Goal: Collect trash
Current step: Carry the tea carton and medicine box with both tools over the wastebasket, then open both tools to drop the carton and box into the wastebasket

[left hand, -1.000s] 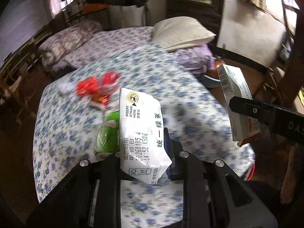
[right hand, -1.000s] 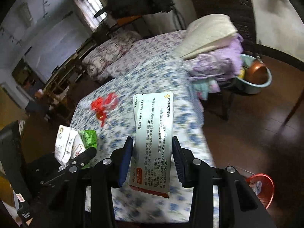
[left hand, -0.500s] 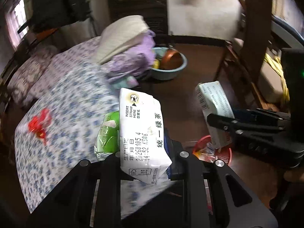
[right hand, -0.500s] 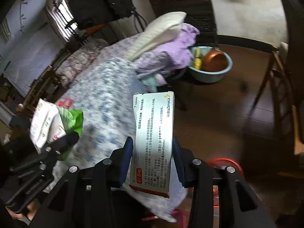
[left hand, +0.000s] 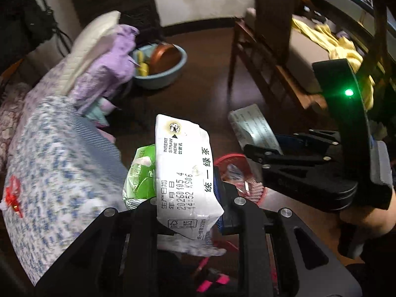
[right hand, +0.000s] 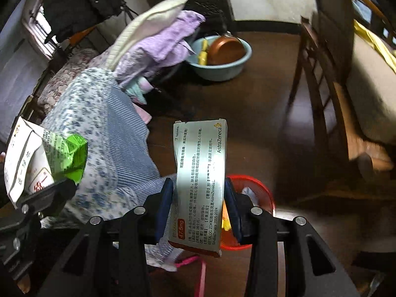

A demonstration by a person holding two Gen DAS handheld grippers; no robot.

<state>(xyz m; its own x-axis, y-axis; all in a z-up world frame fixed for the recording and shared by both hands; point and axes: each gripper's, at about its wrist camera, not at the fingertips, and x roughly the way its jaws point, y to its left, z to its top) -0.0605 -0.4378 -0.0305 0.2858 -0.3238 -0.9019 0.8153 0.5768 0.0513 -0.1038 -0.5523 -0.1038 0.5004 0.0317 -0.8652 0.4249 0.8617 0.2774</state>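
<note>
A flattened white and green drink carton [left hand: 184,173], printed "INSERT STRAW HERE", is clamped upright between the jaws of the left gripper [left hand: 185,212]. A silver medicine box [right hand: 200,185] marked AstraZeneca is gripped upright by the right gripper [right hand: 198,208]. A red trash basket [right hand: 259,188] is seen on the dark floor just beyond and below both grippers' fingertips.
</note>
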